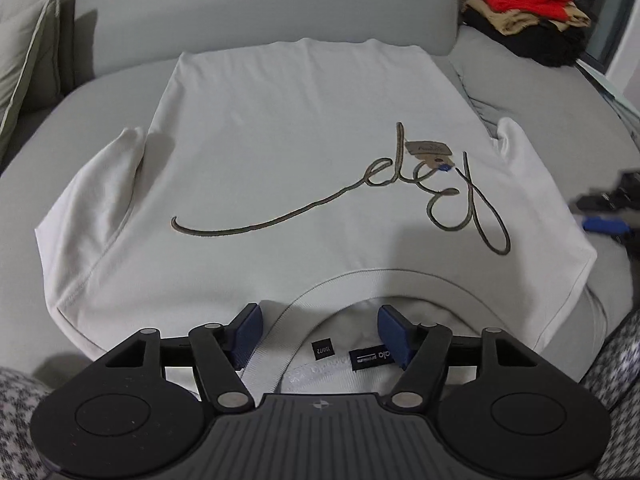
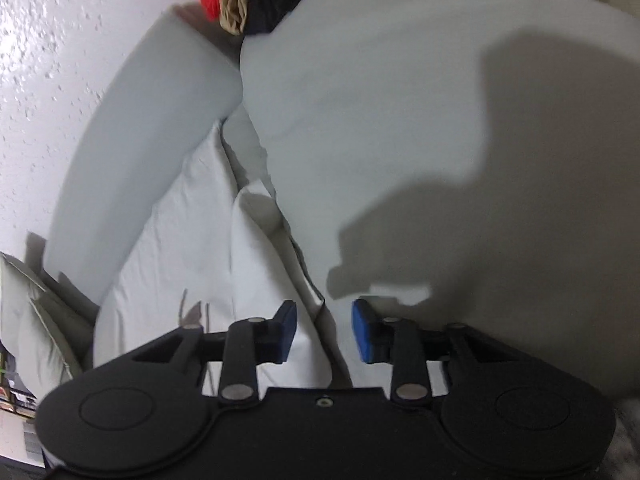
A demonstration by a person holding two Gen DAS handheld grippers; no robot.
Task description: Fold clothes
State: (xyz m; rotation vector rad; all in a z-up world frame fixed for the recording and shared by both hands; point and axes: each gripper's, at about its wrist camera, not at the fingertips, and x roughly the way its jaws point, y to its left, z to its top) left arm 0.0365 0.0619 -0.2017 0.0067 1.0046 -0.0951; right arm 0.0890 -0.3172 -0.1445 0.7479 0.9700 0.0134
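White T-shirt [image 1: 280, 152] lies flat on the grey sofa seat [image 1: 40, 200], front up, collar [image 1: 400, 280] at 6 o'clock in the left wrist view, hem at 12 against the backrest [image 1: 260, 12]. Dark script lettering [image 1: 360, 196] runs across the chest, with a brown hang tag [image 1: 430, 152] at about 2 o'clock of centre. Left sleeve bunched at 9 o'clock, right sleeve spread at 3.

Left gripper [image 1: 320, 334] sits over the collar, jaws apart, blue pads [image 1: 250, 334] on either side of the neck opening and not pressing; neck labels [image 1: 370, 358] show between them.

Stack of folded clothes [image 1: 524, 12], red on top, then tan, then black, at 1 o'clock on the sofa. Cushion [image 1: 24, 60] at 10 o'clock.

Right gripper [image 2: 324, 332], blurred view: jaws part open, straddling the shirt's sleeve edge [image 2: 308, 280], pads clear of the fabric. Its shadow [image 2: 480, 200] falls on the seat at 2 o'clock. White textured wall [image 2: 60, 60] at 10 o'clock.
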